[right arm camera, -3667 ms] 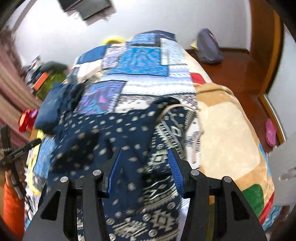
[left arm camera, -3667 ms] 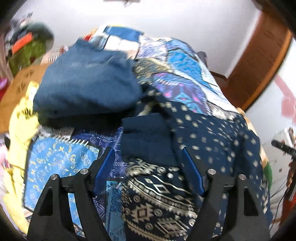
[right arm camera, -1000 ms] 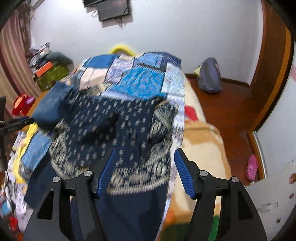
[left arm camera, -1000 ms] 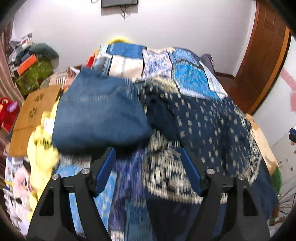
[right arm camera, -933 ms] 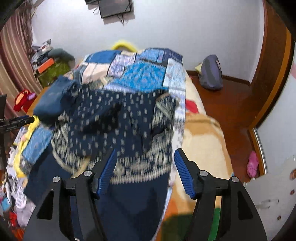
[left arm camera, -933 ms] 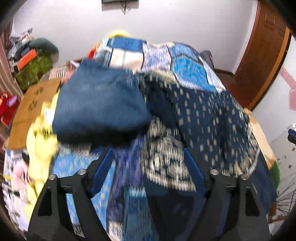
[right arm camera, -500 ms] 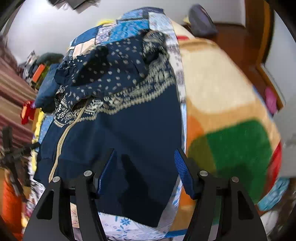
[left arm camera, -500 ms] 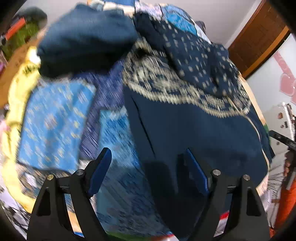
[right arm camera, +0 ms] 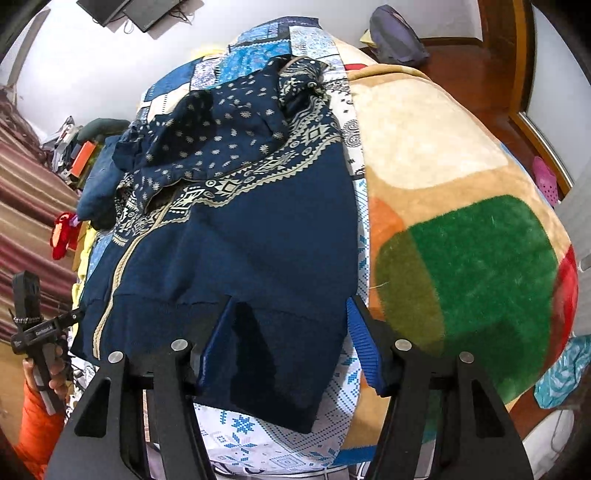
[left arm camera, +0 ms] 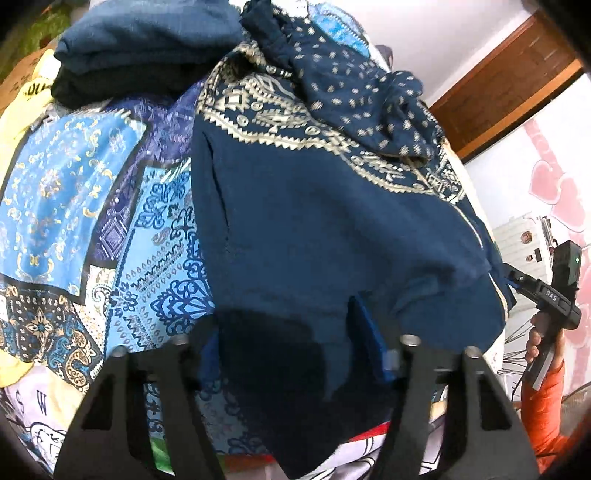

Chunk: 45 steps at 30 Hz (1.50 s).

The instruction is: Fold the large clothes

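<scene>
A bed [right arm camera: 424, 147] fills both views, covered by a blue patchwork bedspread [left arm camera: 74, 192] on one side and a plush blanket [right arm camera: 480, 258] in beige, orange, green and red blocks on the other. White walls stand behind it, with a brown wooden door frame [left arm camera: 509, 70] and a dark wood floor [right arm camera: 480, 74] where a grey backpack [right arm camera: 397, 35] leans at the wall. A dark screen [right arm camera: 144, 11] hangs high on the wall, and striped curtains [right arm camera: 26, 177] run along the room's edge.

The navy dress [left arm camera: 332, 221] lies spread lengthwise on the bed, its plain skirt hanging over the near edge and its gold-patterned band further up; the dotted upper part is bunched in a heap toward the far end. A folded blue garment [left arm camera: 147, 40] sits beside that heap on the bedspread.

The left tongs [left arm camera: 291, 343] are spread, with the hem of the dress lying between the blue pads. The right tongs [right arm camera: 288, 343] are likewise spread wide over the hem's other corner, gripping nothing. No container can be made out
</scene>
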### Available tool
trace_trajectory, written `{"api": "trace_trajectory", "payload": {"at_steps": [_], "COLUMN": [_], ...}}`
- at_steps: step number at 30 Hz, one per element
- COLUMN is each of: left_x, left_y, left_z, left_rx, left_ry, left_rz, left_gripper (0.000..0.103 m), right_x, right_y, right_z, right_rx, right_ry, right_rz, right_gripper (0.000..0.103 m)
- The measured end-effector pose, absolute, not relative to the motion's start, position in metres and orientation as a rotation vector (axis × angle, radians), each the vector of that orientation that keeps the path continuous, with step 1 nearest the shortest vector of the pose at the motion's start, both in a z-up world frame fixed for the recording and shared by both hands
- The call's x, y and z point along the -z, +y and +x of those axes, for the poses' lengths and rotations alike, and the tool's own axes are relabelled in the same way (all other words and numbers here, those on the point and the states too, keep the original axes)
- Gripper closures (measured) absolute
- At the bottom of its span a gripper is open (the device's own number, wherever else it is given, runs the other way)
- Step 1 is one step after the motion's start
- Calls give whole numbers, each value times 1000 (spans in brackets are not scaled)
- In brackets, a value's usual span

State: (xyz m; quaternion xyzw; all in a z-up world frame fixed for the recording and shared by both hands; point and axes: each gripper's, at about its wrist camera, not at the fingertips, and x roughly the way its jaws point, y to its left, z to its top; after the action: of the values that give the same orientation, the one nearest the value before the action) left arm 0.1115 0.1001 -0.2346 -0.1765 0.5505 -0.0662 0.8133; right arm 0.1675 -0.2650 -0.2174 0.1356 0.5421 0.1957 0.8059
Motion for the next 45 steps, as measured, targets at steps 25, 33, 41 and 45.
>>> {"api": "trace_trajectory", "payload": {"at_steps": [25,33,41,45], "left_x": [238,201,128,106], "left_y": [131,121,135,144], "left_z": [100,112,173,227], "left_rx": [184,223,209,163], "left_ry": [1176,1072,878,805], "left_rz": [-575,-479,-444,-411], "left_gripper": [82,94,95,95], "right_x": [234,200,130,105], "right_y": [-262,-246,-237,-229], "right_z": [166,190,245,296], "right_rx": [-393,-469,-463,-443], "right_ry": [1220,1103,908,838], "right_rz": [365,379,333,293], "right_gripper": [56,89,90,90]}}
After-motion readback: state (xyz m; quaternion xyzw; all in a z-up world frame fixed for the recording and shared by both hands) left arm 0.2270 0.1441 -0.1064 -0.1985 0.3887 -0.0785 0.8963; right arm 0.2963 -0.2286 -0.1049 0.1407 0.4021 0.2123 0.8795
